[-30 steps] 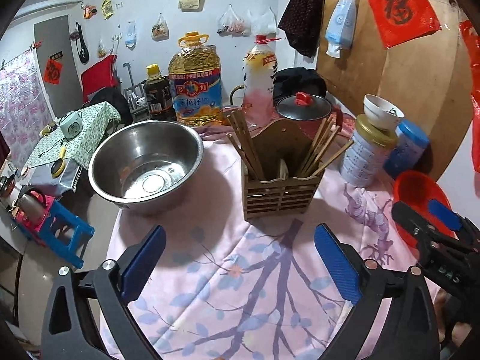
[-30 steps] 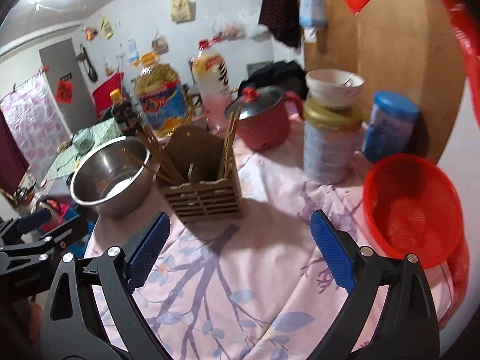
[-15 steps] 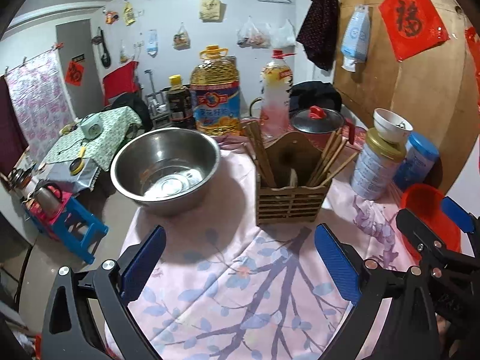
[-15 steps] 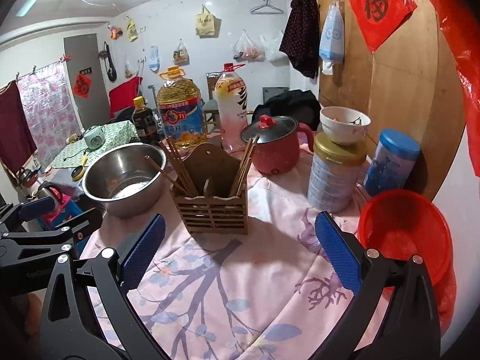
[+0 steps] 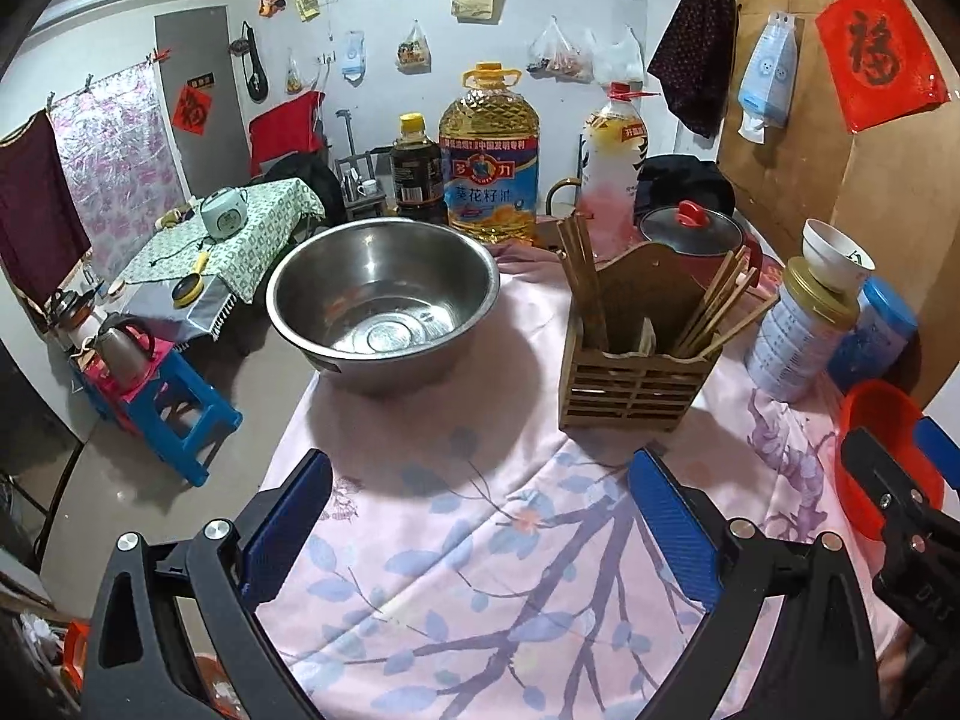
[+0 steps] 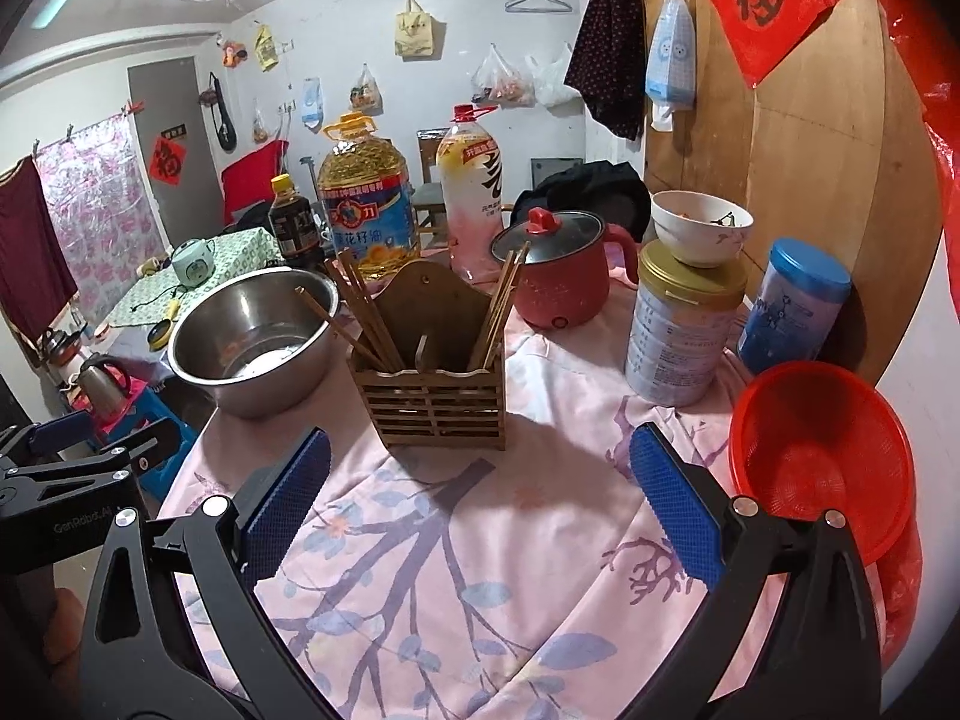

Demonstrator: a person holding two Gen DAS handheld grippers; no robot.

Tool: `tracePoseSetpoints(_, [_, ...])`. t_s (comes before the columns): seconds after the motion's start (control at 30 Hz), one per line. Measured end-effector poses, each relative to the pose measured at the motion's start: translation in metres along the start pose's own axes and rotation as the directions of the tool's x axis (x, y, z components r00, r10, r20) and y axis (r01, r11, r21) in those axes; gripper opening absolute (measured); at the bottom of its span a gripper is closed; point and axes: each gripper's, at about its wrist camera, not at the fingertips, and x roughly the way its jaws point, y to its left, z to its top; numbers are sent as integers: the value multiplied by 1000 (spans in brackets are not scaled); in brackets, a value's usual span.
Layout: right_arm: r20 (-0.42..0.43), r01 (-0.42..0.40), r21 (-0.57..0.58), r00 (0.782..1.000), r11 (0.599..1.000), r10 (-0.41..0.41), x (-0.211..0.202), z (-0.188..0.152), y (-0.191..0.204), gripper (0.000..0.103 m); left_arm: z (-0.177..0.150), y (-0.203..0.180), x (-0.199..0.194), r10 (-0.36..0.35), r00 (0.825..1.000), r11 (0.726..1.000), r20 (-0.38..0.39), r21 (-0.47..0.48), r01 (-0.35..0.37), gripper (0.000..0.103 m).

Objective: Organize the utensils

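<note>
Two grippers are held spread and empty: left gripper (image 5: 480, 534), right gripper (image 6: 480, 516). Chopsticks (image 6: 366, 312) are already stood in the slatted wooden holder (image 6: 435, 396), straight ahead of both, split between its left and right compartments. None are seen loose on the floral tablecloth (image 5: 480, 570), so the task is judged nearly or fully done. A smooth round steel bowl (image 5: 384, 300) sits ahead-left, apparently empty; a red mesh plastic basket (image 6: 822, 468) lies just right of the right gripper.
</note>
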Motion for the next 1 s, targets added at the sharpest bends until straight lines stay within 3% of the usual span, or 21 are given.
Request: tracePoseSetpoints(1.0, [-5, 10, 6, 1000, 1000, -10, 7, 1, -3, 97, 5, -10, 7, 18, 1000, 999, 4, 39, -18, 97])
